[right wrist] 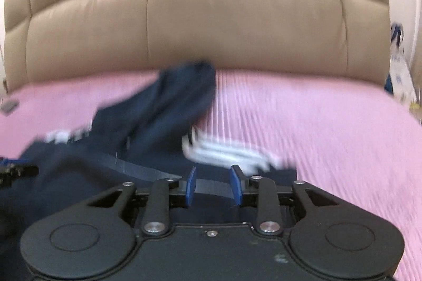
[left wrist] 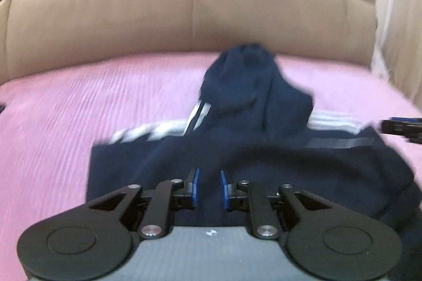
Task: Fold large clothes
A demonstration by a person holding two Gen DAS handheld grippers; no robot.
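A navy hooded garment with white stripes [left wrist: 237,144] lies on the pink bedspread [left wrist: 66,122], its hood pointing toward the headboard. It also shows in the right wrist view [right wrist: 147,128]. My left gripper [left wrist: 209,180] is open and empty just above the garment's near part. My right gripper [right wrist: 213,182] is open and empty over the garment's right edge, near a grey band and the white stripes [right wrist: 226,151]. The right gripper's tip shows at the right edge of the left wrist view [left wrist: 401,129]. The left gripper's tip shows at the left edge of the right wrist view [right wrist: 15,170]. Both views are blurred.
A padded beige headboard [left wrist: 184,4] stands behind the bed. A small dark object [right wrist: 9,104] lies on the bedspread at far left. A white and blue item [right wrist: 398,70] stands beside the bed at right. Pink bedspread [right wrist: 329,122] spreads either side of the garment.
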